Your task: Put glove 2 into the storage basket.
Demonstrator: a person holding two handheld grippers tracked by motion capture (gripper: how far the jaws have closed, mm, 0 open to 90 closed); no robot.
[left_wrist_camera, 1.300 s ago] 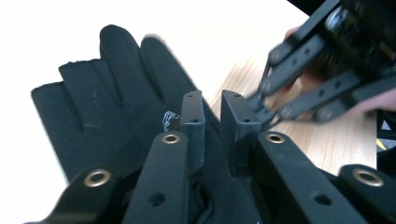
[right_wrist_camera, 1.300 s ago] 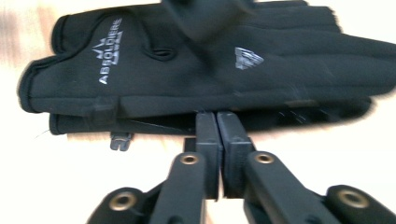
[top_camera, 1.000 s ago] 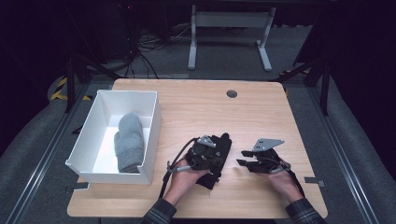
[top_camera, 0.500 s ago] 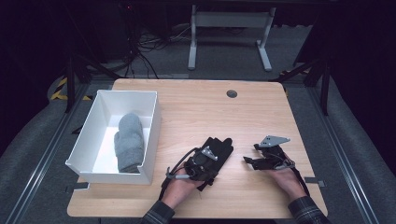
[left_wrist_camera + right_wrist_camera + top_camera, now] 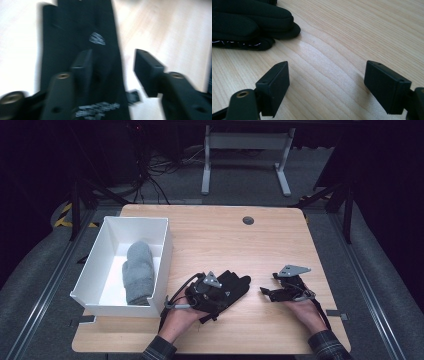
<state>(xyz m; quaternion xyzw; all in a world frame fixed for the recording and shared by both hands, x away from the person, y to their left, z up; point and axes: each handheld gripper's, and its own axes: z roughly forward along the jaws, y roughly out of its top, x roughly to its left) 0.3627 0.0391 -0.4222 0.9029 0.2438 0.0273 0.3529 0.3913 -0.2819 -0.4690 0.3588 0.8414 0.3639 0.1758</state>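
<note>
the black glove point(image 5: 231, 287) lies flat on the worktop point(image 5: 220, 235) near its front edge, a little left of the middle, fingertips pointing toward the right gripper point(image 5: 264, 292). the left gripper point(image 5: 227, 292) sits right over the glove's cuff end, and in the left gripper view its fingers point(image 5: 82, 68) have just been opening: they stand apart, one over the black cloth, the other off its edge above bare wood, neither pressing on it. that reads to me as a let-go, the glove set down where it can be straightened or taken up afresh.

the right gripper rests low near the front right corner, well clear of the glove. its fingers point(image 5: 274, 83) have just been opening as well and stand wide, with bare wood grain between them; the glove's fingertips point(image 5: 257, 25) lie ahead and off to one side in the right gripper view. it looks poised to come in for that end.

the white bin point(image 5: 150, 227) stands at the left edge with a grey mitten point(image 5: 138, 272) already lying in it, so i would guess the black glove is bound for the same place.
</note>
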